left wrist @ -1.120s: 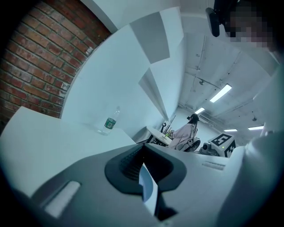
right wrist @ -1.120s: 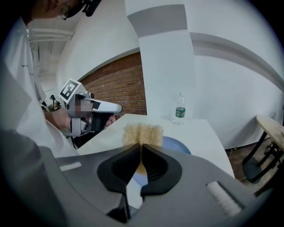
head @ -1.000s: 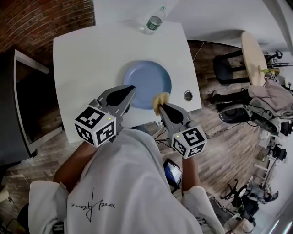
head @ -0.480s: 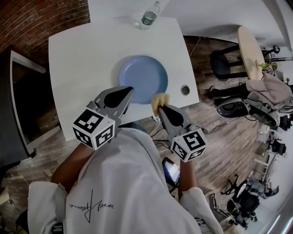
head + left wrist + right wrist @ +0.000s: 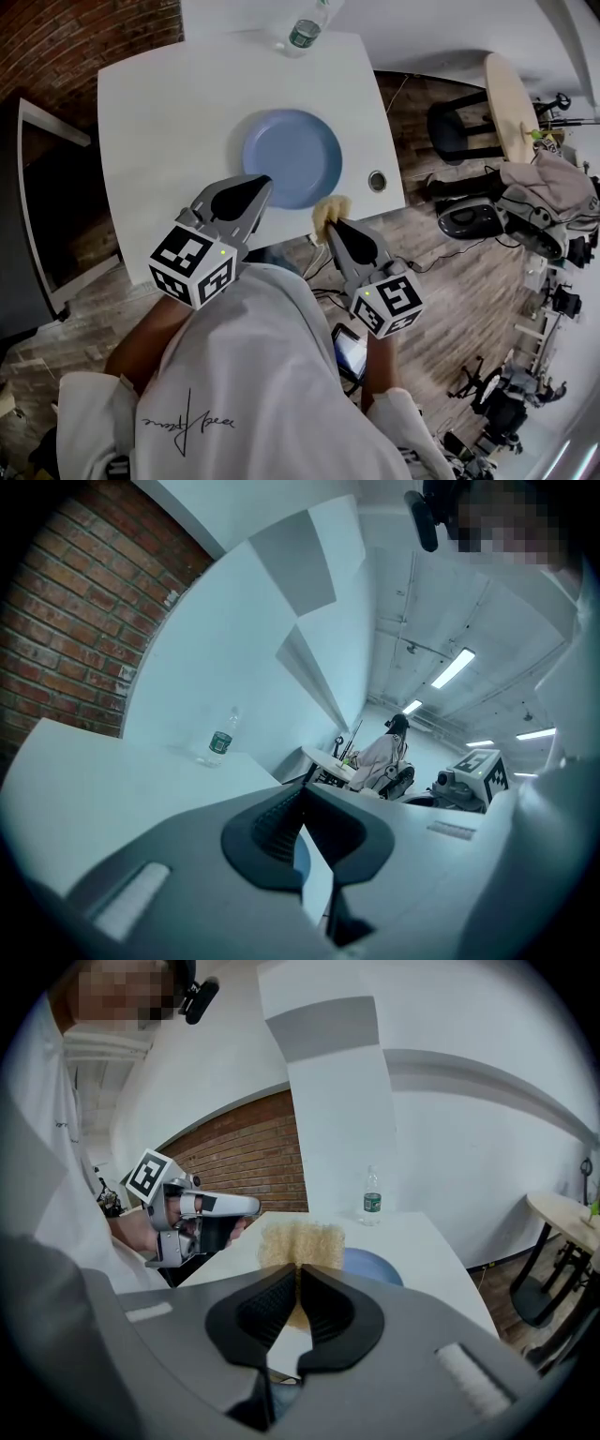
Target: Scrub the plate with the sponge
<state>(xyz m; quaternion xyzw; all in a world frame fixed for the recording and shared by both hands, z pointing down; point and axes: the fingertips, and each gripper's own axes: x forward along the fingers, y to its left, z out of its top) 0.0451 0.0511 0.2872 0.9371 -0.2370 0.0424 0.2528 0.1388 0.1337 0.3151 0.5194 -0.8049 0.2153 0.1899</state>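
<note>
A blue plate (image 5: 292, 157) lies flat on the white table (image 5: 169, 112); its rim also shows past the sponge in the right gripper view, plate (image 5: 375, 1265). My right gripper (image 5: 328, 223) is shut on a yellow sponge (image 5: 330, 212), held off the table's near edge, just short of the plate. The sponge (image 5: 302, 1244) sticks up between the closed jaws. My left gripper (image 5: 260, 186) is shut with nothing in it and hovers over the near table edge, left of the plate. A sliver of the plate (image 5: 298, 853) shows beneath its jaws.
A clear water bottle (image 5: 302, 30) with a green label stands at the table's far edge. A small round metal fitting (image 5: 377, 180) sits in the table right of the plate. Brick wall lies to the left; a stool and clutter stand on the wooden floor at right.
Both grippers have drawn back toward the near edge, away from the plate. The sponge, which overlapped the plate's rim, now sits clear of it off the table edge.
</note>
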